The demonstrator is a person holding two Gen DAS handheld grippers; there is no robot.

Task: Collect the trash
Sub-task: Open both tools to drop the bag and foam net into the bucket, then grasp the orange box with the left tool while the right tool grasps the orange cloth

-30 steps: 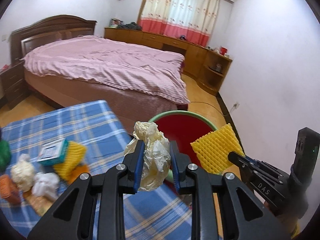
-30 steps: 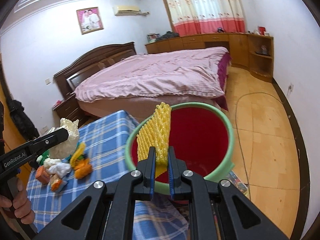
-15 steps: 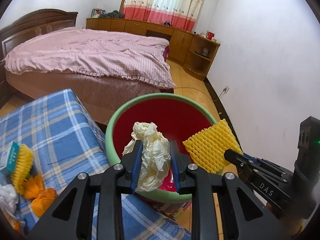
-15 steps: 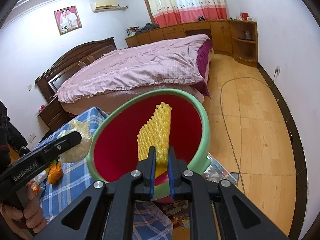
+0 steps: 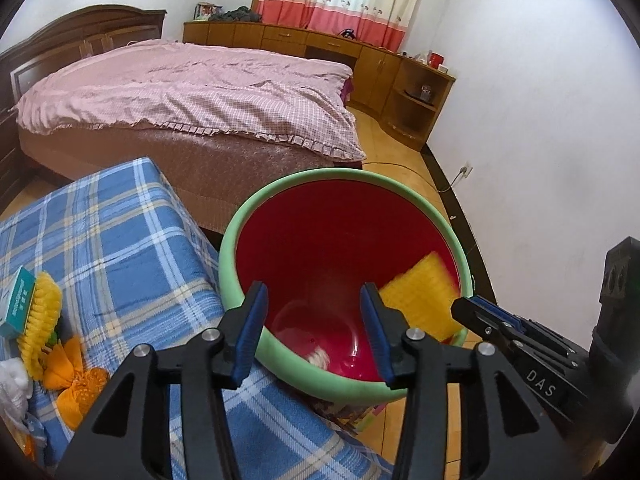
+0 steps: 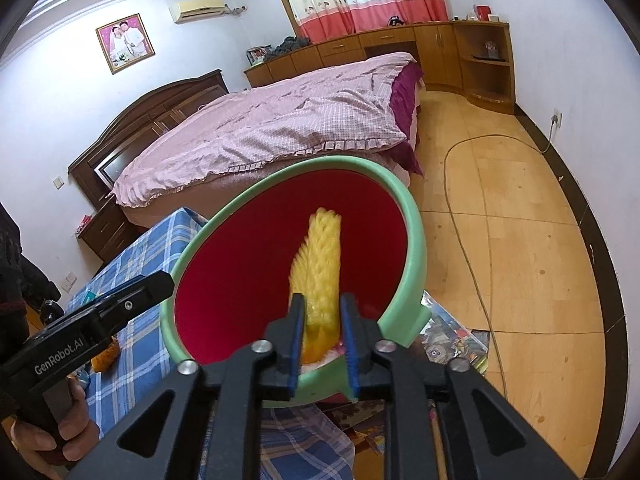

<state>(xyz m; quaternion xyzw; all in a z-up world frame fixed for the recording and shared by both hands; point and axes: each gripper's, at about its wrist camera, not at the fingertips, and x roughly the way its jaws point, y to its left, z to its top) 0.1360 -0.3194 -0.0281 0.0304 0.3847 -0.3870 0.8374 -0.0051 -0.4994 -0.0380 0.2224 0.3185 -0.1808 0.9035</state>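
Note:
A red bin with a green rim [image 5: 240, 216] [image 6: 412, 216] stands beside the blue plaid table. My left gripper [image 5: 312, 322] is open and empty over the bin's near rim. A pale crumpled bag [image 5: 318, 358] lies blurred at the bin's bottom. My right gripper [image 6: 322, 342] has its jaws parted around a yellow foam net [image 6: 322, 264], which looks loose and blurred inside the bin; the net also shows in the left wrist view [image 5: 420, 296], beside the right gripper [image 5: 486, 318].
The plaid table [image 5: 120, 232] holds more trash at its left: a teal box [image 5: 18, 300], yellow foam net [image 5: 40, 320], orange wrappers [image 5: 76, 384] and white paper [image 5: 14, 384]. A bed [image 5: 192, 92] stands behind. A cable [image 6: 472, 248] runs over the wooden floor.
My left gripper opened and the pale bag dropped into the bin. My right gripper's jaws widened and the yellow net is slipping down into the bin.

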